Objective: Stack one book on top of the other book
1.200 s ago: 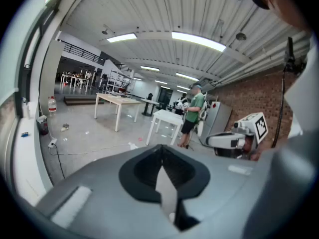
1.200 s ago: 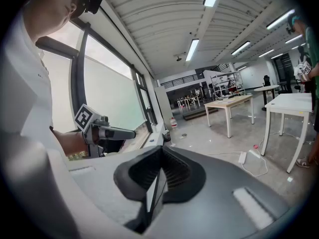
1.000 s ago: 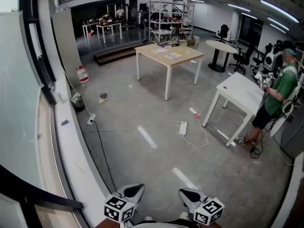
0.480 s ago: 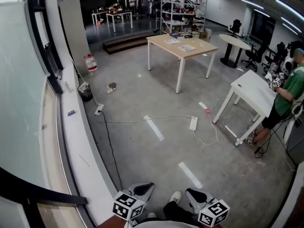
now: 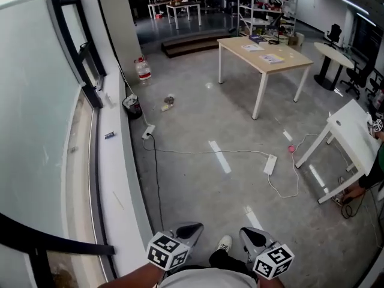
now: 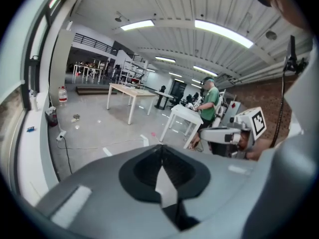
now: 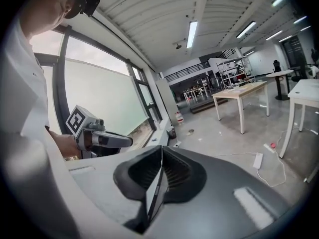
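Two flat book-like items [image 5: 272, 58] lie on the wooden table [image 5: 288, 65] far across the room; I cannot tell for sure that they are books. Both grippers are held low, close to my body, far from that table. My left gripper [image 5: 193, 227] is shut with nothing in it, its jaws meeting in a thin line [image 6: 160, 149]. My right gripper [image 5: 248, 232] is shut and empty as well, pads pressed together [image 7: 161, 150]. Each gripper shows in the other's view: the right gripper [image 6: 230, 135] and the left gripper [image 7: 102, 140].
A white table [image 5: 354, 138] stands at the right with a person at the frame's edge. A power strip [image 5: 270, 164] and cables [image 5: 157, 179] lie on the concrete floor. A window ledge [image 5: 114, 161] runs along the left, with a bin [image 5: 133, 106] and a water jug [image 5: 143, 69] beside it.
The whole view has swung: the wooden table, white table and floor marks slid right and nearer, and the window wall fills more of the left. Both grippers stay shut at the bottom edge.
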Demonstrator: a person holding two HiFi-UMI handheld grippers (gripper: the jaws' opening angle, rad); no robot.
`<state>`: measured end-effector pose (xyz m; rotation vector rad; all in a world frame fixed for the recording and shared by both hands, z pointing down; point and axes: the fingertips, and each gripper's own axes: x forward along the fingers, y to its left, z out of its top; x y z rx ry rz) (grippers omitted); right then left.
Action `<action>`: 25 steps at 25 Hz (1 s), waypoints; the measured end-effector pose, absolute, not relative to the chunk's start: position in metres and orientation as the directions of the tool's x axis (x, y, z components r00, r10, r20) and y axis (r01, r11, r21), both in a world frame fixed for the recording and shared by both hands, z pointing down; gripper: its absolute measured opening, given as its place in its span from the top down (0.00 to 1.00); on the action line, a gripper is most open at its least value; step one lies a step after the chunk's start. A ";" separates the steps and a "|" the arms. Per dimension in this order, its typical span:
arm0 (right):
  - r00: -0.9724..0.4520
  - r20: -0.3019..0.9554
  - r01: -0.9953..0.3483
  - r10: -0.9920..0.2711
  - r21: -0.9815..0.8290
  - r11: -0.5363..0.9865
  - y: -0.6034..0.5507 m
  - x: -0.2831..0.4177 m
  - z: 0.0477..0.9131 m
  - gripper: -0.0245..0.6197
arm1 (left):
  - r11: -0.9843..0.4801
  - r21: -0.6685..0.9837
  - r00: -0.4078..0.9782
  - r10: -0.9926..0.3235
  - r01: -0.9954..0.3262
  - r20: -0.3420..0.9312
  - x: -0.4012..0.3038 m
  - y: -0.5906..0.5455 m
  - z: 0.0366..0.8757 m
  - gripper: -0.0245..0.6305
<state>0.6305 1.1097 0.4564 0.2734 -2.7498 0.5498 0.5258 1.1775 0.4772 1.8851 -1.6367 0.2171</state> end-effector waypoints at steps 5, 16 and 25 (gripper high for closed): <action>-0.945 0.323 -0.156 -0.043 -0.333 0.930 1.039 0.597 0.441 0.95 | -0.012 0.318 0.167 -0.868 -0.948 0.467 0.507 1.096 0.455 0.96; -0.936 0.351 -0.158 -0.028 -0.348 0.924 0.925 0.533 0.450 0.95 | 0.027 0.347 0.174 -0.829 -0.937 0.532 0.438 0.987 0.470 0.96; -0.916 0.387 -0.237 -0.101 -0.321 0.917 0.812 0.429 0.447 0.95 | -0.075 0.259 0.199 -0.846 -0.963 0.494 0.318 0.861 0.461 0.96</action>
